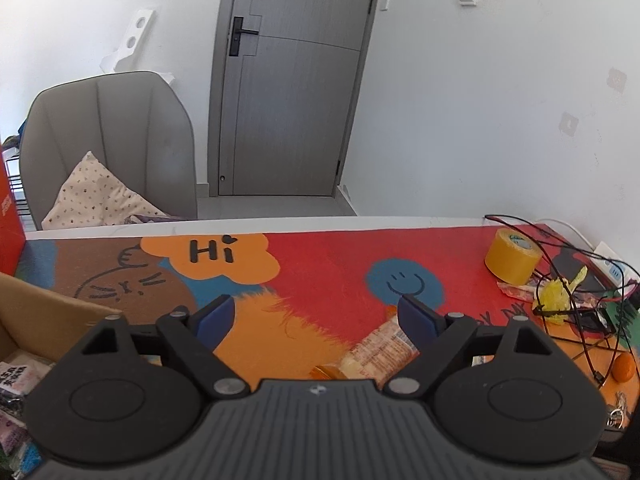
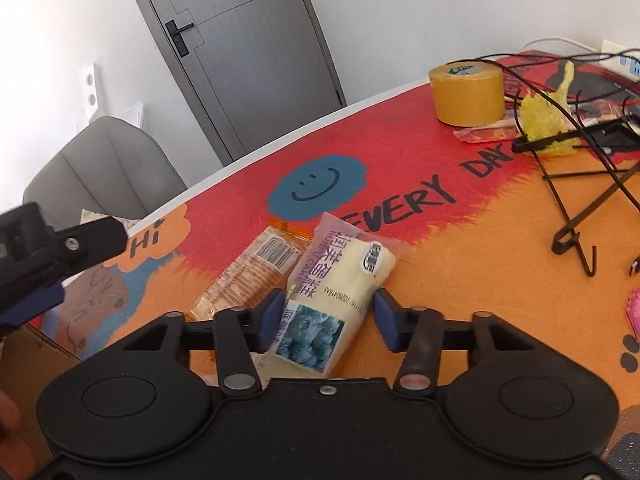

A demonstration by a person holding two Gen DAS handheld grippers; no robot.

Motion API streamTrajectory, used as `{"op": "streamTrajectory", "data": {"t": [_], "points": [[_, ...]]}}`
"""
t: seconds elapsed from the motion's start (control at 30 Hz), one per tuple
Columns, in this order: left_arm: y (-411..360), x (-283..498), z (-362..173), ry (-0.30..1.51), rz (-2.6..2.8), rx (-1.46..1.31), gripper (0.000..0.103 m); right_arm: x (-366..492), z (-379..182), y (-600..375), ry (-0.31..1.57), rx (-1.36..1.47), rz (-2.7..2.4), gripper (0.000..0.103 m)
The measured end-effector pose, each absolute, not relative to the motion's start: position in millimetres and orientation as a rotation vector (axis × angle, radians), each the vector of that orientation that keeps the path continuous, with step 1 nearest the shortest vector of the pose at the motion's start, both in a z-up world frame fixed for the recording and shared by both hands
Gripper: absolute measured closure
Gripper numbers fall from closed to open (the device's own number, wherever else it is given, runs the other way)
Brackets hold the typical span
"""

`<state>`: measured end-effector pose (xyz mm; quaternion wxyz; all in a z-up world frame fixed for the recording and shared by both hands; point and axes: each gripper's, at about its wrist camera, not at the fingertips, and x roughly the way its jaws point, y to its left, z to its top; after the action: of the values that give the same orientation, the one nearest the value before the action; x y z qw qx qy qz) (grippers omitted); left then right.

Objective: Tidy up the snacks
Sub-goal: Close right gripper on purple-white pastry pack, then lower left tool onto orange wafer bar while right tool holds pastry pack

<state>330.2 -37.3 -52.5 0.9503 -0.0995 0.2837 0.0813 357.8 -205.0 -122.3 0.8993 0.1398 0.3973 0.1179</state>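
The right gripper (image 2: 326, 312) points down at a cream-coloured cake packet (image 2: 332, 300) with purple lettering and a blueberry picture, which lies on the colourful table mat (image 2: 460, 280) between the two blue pads; the left pad (image 2: 272, 316) sits against the packet's edge, while a thin gap seems to remain at the right pad, so the jaws stand narrowed around the packet without a clear grip on it. Just beside this packet, to its left and partly under it, lies an orange-wrapped snack (image 2: 248, 276) with a barcode showing. The left gripper (image 1: 316, 316) hovers with its jaws spread wide and nothing between them — the orange-wrapped snack (image 1: 380, 350) lies on the mat (image 1: 320, 264) below its right finger, not touched as far as can be seen. In the right wrist view the left gripper (image 2: 44, 276) shows at the left edge, over a cardboard box (image 2: 24, 360). The left wrist view shows that box (image 1: 44, 308) at the left, with packets inside. Well apart, at the far right of the table, stand a roll of yellow tape (image 2: 466, 94), a crumpled yellow wrapper (image 2: 548, 120) and a tangle of black cables (image 2: 580, 184) — beyond the table are a grey chair (image 1: 108, 136) and a grey door (image 1: 292, 80)
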Motion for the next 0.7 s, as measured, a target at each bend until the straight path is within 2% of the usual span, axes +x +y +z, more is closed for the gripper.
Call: {"op": "streamTrajectory", "data": {"t": [0.7], "points": [[-71,368,-105,0.74,0.134,-0.122,0.014,310,-123,-265,0.801,0.309,0.224,0.061]]}}
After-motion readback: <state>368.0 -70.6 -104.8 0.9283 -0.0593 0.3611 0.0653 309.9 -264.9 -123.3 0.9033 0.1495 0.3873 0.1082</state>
